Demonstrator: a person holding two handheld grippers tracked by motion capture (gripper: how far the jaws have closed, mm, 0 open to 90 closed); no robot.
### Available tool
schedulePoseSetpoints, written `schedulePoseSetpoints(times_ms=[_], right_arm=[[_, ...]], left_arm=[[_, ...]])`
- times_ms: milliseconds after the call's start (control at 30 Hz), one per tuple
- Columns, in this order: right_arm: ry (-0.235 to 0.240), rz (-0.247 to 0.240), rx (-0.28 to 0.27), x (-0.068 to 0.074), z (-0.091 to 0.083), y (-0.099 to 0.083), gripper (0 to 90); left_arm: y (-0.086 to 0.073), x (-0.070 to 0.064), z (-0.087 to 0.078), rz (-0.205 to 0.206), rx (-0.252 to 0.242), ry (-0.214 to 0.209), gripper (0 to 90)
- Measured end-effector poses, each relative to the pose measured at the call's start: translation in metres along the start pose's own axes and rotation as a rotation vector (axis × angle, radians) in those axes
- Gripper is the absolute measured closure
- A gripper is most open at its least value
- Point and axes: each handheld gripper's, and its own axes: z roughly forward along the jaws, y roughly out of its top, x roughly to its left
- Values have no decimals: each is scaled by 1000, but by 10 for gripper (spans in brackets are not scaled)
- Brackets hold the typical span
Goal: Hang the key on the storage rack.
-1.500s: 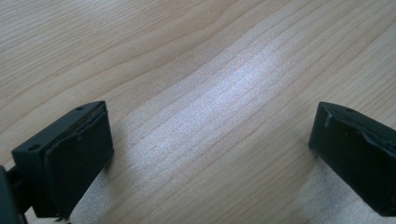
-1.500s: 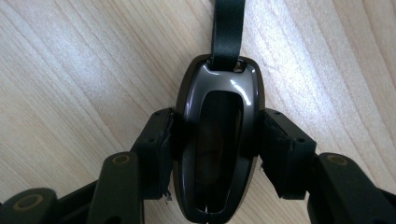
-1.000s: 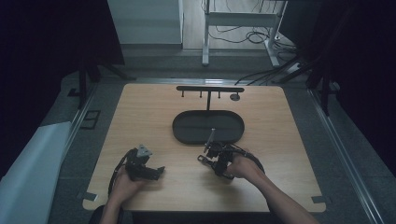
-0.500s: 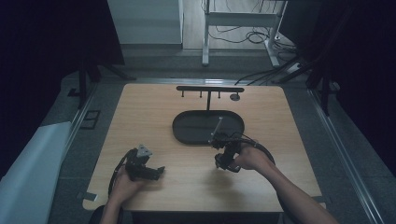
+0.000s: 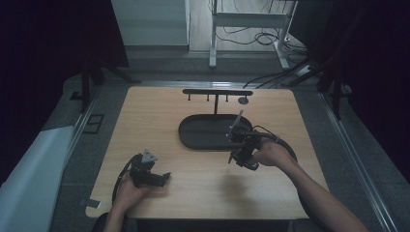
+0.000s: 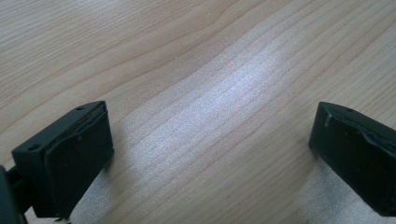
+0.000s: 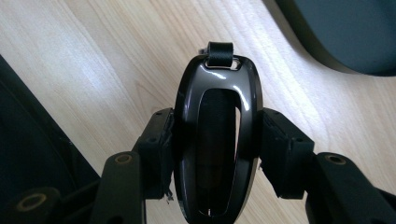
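Right gripper (image 7: 215, 140) jaws are clamping a glossy black key fob (image 7: 217, 135) by its sides, just above the bench (image 5: 159, 125), beside the dark oval tray (image 5: 203, 133). Left gripper (image 6: 212, 154) jaws are resting spread wide, holding nothing.

Black oval tray (image 5: 193, 137) & hook rack (image 5: 217, 92) on wooden table (image 5: 145, 116)

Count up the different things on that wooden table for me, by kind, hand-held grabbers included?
Grippers: 2, left gripper and right gripper
Glossy black key fob: 1
Black oval tray: 1
Black hook rack: 1
Total: 5
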Motion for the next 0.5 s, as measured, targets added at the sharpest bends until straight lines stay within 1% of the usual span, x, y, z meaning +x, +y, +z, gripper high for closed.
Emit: schedulePoseSetpoints(times_ms=[267, 367, 400, 433, 500], right_arm=[[-14, 41, -7, -16, -14, -1, 486], [-14, 67, -14, -23, -19, -2, 487], [-14, 67, -14, -23, -19, -2, 487], [-9, 87, -20, -28, -22, -2, 486], [-11, 109, -19, -32, -25, -2, 486]], left_arm=[[0, 0, 0, 0, 0, 0, 0], [0, 0, 0, 0, -1, 0, 0], [0, 0, 0, 0, -1, 0, 0], [0, 0, 0, 0, 0, 0, 0], [0, 0, 0, -1, 0, 0, 0]])
